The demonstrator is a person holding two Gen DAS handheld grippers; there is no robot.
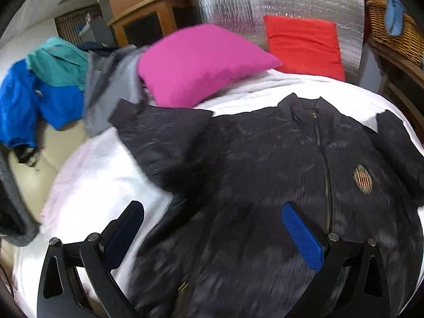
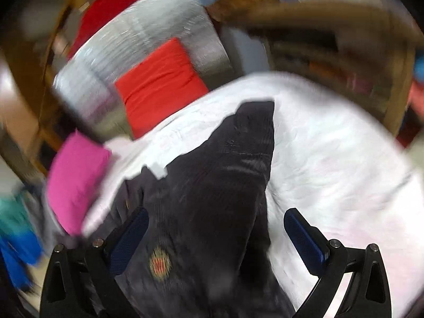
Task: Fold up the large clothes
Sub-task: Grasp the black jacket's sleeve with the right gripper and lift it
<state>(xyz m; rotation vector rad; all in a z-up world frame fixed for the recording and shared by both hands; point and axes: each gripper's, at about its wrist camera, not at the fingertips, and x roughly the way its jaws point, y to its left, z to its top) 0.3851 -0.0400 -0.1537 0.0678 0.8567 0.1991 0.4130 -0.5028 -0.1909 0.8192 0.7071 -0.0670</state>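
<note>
The left gripper (image 1: 212,228) has its jaws wide apart and holds nothing. It hangs over the lower part of the jacket (image 1: 265,172), with one pad (image 1: 302,238) above the cloth near the zipper (image 1: 324,164) and the other near the jacket's edge. The right gripper (image 2: 216,235) is wide apart too and holds nothing. It hangs over the side of the jacket with the badge (image 2: 159,263), and a sleeve (image 2: 246,143) sticks out ahead of it.

The jacket lies flat, front up, zipped, on the white sheet (image 1: 100,169). Both sleeves spread away from the zipper.

The next step looks like folding a sleeve in toward the zipper. To do it well, each gripper should go down to the jacket's edge and pinch only a bit of cloth, not the sheet under it. Grab the sleeve near its end, lift it low, and lay it flat across the front. Move slowly, because the right view is blurry from shaking.

The pink pillow (image 1: 201,61) lies past the jacket's collar, close to one sleeve, so keep the cloth away from it.
</note>
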